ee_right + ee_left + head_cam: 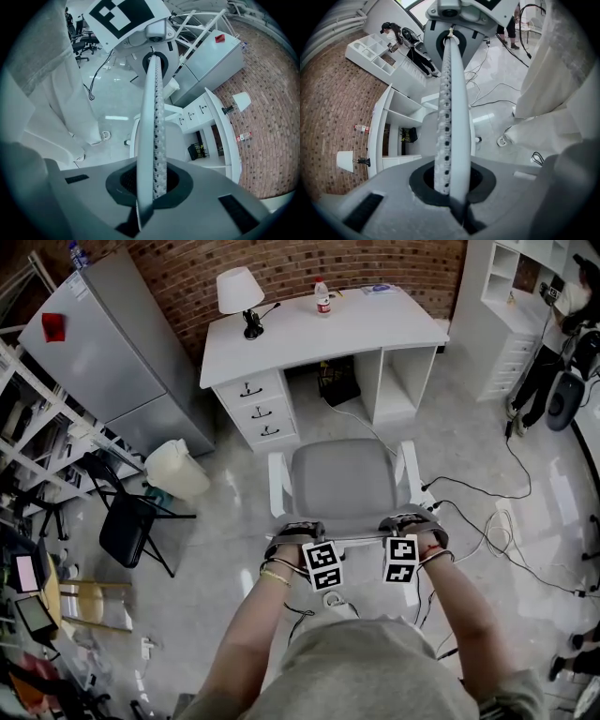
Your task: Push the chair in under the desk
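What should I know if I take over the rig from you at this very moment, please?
Left gripper: shut, nothing between its jaws, at the top of the chair's back; I cannot tell whether it touches.
Right gripper: the same, beside it.
Chair: faces the open bay of the desk, with bare floor between them; the seat is wholly outside.
Done: both grippers set behind the chair's back.
Left: push the chair straight in under the desk. Probably mind the black bin in the bay and the cable on the floor.
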A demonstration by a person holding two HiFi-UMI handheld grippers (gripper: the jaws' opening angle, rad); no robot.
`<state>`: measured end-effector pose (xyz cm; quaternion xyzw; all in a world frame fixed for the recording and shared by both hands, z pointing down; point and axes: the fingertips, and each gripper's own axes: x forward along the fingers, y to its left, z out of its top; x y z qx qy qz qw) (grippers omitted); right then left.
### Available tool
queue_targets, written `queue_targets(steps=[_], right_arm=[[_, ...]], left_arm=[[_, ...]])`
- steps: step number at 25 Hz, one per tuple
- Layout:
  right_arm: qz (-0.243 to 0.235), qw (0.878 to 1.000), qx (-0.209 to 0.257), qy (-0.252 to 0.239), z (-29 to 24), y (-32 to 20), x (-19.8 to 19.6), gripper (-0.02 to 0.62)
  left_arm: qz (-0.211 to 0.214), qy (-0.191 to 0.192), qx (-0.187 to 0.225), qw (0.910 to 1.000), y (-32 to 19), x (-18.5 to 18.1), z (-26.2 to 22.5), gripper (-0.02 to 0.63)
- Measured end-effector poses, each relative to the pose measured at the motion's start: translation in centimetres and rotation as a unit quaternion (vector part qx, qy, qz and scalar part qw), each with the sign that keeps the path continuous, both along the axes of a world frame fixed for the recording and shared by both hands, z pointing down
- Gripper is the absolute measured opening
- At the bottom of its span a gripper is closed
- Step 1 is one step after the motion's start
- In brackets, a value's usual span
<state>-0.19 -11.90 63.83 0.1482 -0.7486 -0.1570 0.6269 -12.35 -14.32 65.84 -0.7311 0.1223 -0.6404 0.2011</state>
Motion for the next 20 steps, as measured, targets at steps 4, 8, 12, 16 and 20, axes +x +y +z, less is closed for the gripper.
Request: queue_targets(steps=[4, 8, 12, 16, 20], right_arm=[[0.007, 1.0, -0.001, 0.001, -0.1, -0.5, -0.3, 0.013], [0.012, 1.0, -0.003, 0.002, 0.0, -1.0, -0.2, 0.013], [0.015, 1.0, -0.006, 0.0, 0.0, -1.4, -0.1, 0.014], [0.019, 1.0, -0.003, 0.0, 0.0, -1.7, -0.2, 0.014], [0.02, 1.0, -0.003, 0.0, 0.0, -2.4, 0.0, 0.014]], left_arm=[[0.004, -0.001, -0.003, 1.0, -0.6, -0.3, -0.1, 0.012], [0.006, -0.001, -0.006, 1.0, -1.2, -0.2, 0.0, 0.014], [0.008, -0.002, -0.007, 0.9999, -1.6, -0.1, 0.0, 0.012], [0.011, -0.003, -0.007, 0.9999, -2.0, -0.2, 0.0, 0.012], [0.011, -0.004, -0.007, 0.9999, -2.7, 0.0, 0.0, 0.014]])
